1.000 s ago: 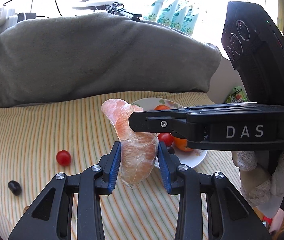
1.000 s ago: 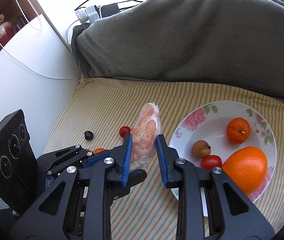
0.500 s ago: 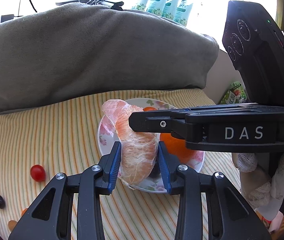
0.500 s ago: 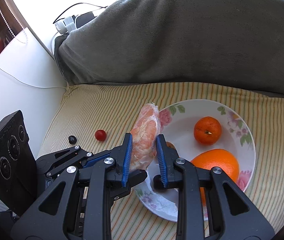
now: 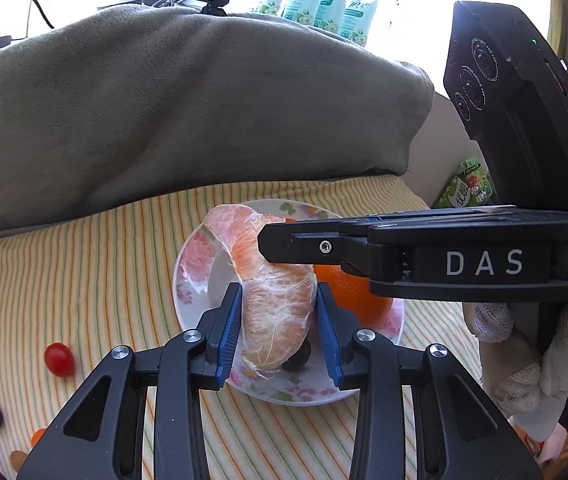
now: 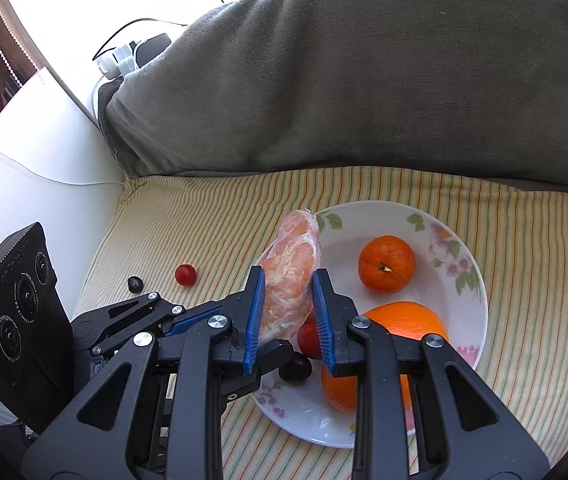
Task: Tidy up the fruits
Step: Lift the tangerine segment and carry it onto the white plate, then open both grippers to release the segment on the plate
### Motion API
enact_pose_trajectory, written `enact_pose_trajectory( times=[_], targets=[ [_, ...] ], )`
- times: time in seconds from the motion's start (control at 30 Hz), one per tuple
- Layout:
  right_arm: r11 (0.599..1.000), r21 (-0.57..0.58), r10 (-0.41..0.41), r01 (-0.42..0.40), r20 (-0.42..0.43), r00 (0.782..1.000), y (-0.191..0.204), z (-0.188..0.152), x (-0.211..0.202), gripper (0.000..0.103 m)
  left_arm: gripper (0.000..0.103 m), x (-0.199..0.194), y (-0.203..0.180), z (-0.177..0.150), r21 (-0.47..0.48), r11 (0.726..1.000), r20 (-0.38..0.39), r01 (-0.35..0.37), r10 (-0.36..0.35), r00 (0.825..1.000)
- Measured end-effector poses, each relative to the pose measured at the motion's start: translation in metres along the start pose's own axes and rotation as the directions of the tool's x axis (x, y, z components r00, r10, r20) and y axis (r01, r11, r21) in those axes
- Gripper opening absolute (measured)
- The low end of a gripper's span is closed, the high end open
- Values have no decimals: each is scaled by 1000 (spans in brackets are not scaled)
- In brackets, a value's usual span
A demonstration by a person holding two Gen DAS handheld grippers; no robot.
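A peeled pink citrus segment point(image 5: 275, 312) wrapped in thin film hangs just above the floral plate point(image 5: 187, 280). Both grippers pinch it. My left gripper point(image 5: 278, 320) is shut on its lower part. My right gripper point(image 6: 288, 300) is shut on the same segment point(image 6: 292, 256), reaching in from the right in the left wrist view. In the plate point(image 6: 472, 264) lie a mandarin point(image 6: 386, 258), a large orange point(image 6: 400, 328), a cherry tomato point(image 6: 308, 338) and a dark grape point(image 6: 295, 368), the last two partly hidden by the fingers.
On the striped cloth point(image 6: 203, 220) left of the plate lie a cherry tomato point(image 6: 185, 275) and a dark grape point(image 6: 135, 283). A grey blanket point(image 6: 364, 80) bulks up behind. A white ledge point(image 6: 23, 168) with cables is at the left. A gloved hand point(image 5: 524, 360) holds the right gripper.
Both grippers have carried the segment together from over the striped cloth to above the plate. The loose tomato and grape now lie farther left in both views.
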State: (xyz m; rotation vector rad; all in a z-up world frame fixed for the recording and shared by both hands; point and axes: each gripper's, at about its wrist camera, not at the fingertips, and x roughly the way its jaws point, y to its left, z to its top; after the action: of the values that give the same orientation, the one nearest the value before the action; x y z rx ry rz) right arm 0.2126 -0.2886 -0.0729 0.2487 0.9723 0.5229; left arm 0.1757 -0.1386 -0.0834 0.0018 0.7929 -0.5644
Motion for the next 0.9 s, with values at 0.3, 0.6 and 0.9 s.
enact_pose_trajectory(
  times=[0.3,0.6,0.9],
  targets=[
    [999,8,-51,51,48,998,-5,3,-9,26,35,1,-5,-1,10,1000,-13,-1,2,1000],
    [996,28,-85,83,72,994,-13,5,-15,46,70,-10,-7,2,11,1000,16,1,-1,1000],
    [993,26,-115,113,107,988,-9,4,-20,76,71,-16,-10,1,10,1000,19,-7,7,1000]
  ],
)
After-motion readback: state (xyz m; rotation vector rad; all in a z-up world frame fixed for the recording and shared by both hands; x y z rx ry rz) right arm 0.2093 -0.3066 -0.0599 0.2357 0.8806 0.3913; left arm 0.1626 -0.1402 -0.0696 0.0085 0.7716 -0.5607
